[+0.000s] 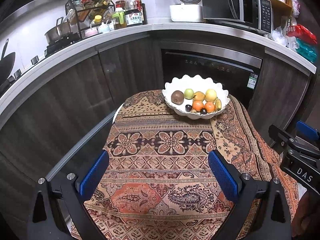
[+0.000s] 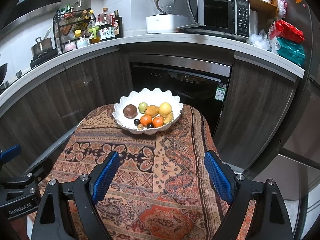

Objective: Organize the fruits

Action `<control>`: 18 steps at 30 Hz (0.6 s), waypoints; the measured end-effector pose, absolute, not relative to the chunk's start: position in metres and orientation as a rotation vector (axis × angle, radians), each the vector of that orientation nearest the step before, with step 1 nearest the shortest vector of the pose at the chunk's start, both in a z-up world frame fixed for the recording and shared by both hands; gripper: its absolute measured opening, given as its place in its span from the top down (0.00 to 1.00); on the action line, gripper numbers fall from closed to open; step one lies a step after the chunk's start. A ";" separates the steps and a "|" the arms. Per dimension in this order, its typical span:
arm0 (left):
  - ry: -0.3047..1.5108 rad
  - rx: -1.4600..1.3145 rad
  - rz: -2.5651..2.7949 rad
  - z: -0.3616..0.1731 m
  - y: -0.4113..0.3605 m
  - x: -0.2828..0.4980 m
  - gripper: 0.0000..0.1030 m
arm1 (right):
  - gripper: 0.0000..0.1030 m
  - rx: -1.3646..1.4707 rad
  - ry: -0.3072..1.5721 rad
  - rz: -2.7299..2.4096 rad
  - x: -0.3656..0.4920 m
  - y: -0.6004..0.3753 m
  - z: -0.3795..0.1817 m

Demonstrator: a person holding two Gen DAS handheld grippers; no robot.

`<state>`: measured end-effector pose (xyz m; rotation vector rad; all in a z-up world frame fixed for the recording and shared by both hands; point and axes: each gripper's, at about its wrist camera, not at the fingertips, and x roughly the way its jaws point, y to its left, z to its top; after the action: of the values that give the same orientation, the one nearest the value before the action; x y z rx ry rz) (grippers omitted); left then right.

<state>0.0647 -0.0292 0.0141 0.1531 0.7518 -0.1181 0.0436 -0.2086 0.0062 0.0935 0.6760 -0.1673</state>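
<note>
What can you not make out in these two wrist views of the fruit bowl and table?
- Small tan fruit at the front of the bowl: too small to identify, either view.
- Banana: partly hidden behind an orange, left view.
- Table under the patterned cloth: covered, both views.
- Right tool: cut off by the left view's edge.

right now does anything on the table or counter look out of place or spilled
Nothing is spilled: all the fruit sits inside the white bowl on the patterned cloth. Two things stand out on the counter: the microwave door hangs open, and the rice cooker lid is up.
</note>
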 end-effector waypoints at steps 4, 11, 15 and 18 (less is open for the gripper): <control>0.755 0.156 -0.118 0.014 -0.030 0.065 0.02 | 0.15 0.096 0.678 -0.169 0.043 -0.208 0.006; 0.754 0.155 -0.115 0.013 -0.030 0.065 0.02 | 0.15 0.099 0.679 -0.164 0.045 -0.208 0.006; 0.754 0.155 -0.115 0.014 -0.030 0.065 0.02 | 0.15 0.100 0.679 -0.163 0.045 -0.209 0.006; 0.755 0.156 -0.116 0.013 -0.031 0.065 0.02 | 0.15 0.100 0.679 -0.164 0.045 -0.209 0.006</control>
<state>0.0652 -0.0307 0.0135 0.1562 0.7552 -0.1161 0.0452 -0.2090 0.0064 0.1003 0.6791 -0.1638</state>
